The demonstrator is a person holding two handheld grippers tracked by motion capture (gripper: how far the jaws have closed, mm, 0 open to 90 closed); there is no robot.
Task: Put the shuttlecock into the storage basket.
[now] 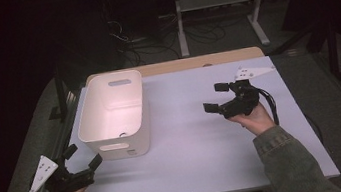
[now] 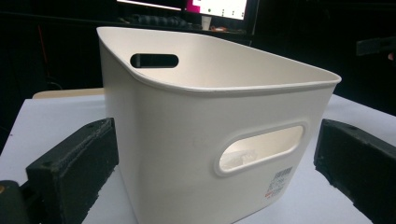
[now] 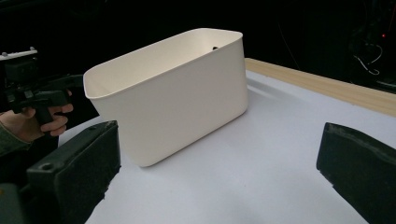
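A white plastic bin [image 1: 113,115] with handle slots stands on the left half of the table; a small dark thing lies on its floor. My left gripper [image 1: 85,157] sits at the table's front left corner, open, its jaws pointing at the bin's near end [image 2: 205,140] and empty. My right gripper [image 1: 217,97] hovers right of centre, open and empty, aimed at the bin's long side [image 3: 177,102]. The left hand and its gripper [image 3: 35,100] appear beyond the bin in the right gripper view.
The table [image 1: 200,142] has a pale top with a wooden strip [image 1: 194,62] along its far edge. Behind it stand a metal frame and cables [image 1: 217,13] on the floor. Monitors [image 2: 215,7] glow behind the bin in the left gripper view.
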